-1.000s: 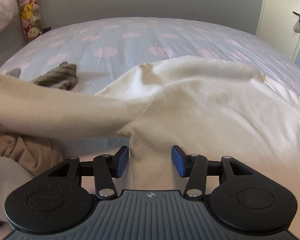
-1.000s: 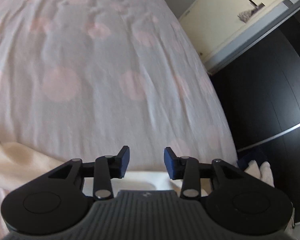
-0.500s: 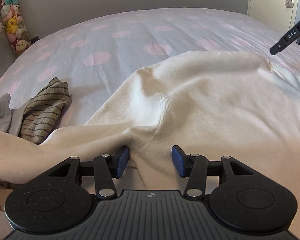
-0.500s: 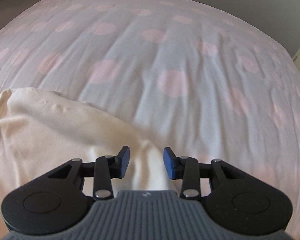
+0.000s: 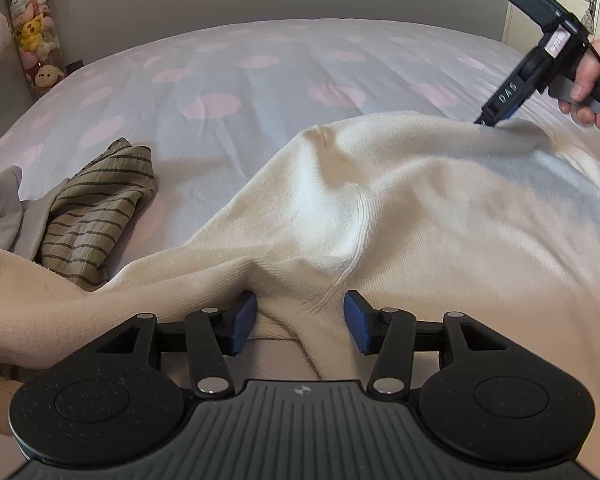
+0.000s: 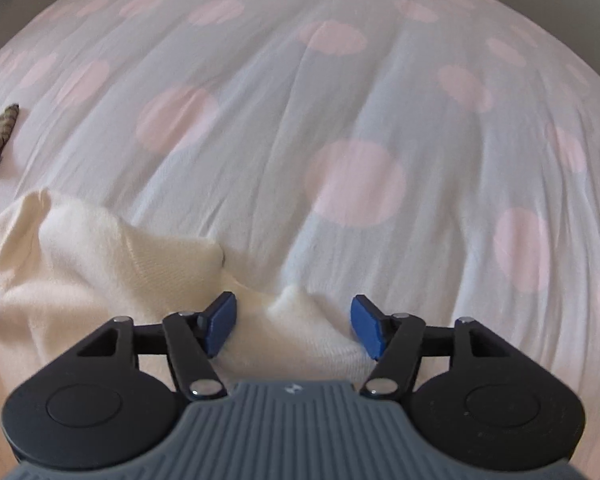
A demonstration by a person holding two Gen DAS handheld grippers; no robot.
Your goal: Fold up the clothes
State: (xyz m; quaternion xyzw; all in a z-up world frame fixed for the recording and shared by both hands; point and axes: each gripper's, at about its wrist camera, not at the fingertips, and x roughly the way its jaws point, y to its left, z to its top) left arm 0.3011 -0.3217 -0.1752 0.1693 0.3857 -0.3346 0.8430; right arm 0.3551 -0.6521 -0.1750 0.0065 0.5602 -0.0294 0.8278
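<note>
We see our cream sweater [image 5: 400, 216] spread on a bed with a white cover with pink dots [image 5: 260, 80]. Our left gripper [image 5: 300, 316] has its 2 blue fingers spread apart, with a bunched fold of the sweater sitting between them. Left of those fingers lies a striped olive cloth [image 5: 96, 216] beside a grey cloth [image 5: 0, 204]. Far off on the left stands a tall stack of soft toys [image 5: 32, 36].

Our right gripper [image 6: 294, 326] also has its fingers spread, with the sweater's edge [image 6: 300, 320] between them. In the left view, white letters on its black body [image 5: 512, 92] read "DAS". A hand [image 5: 592, 80] holds it.
</note>
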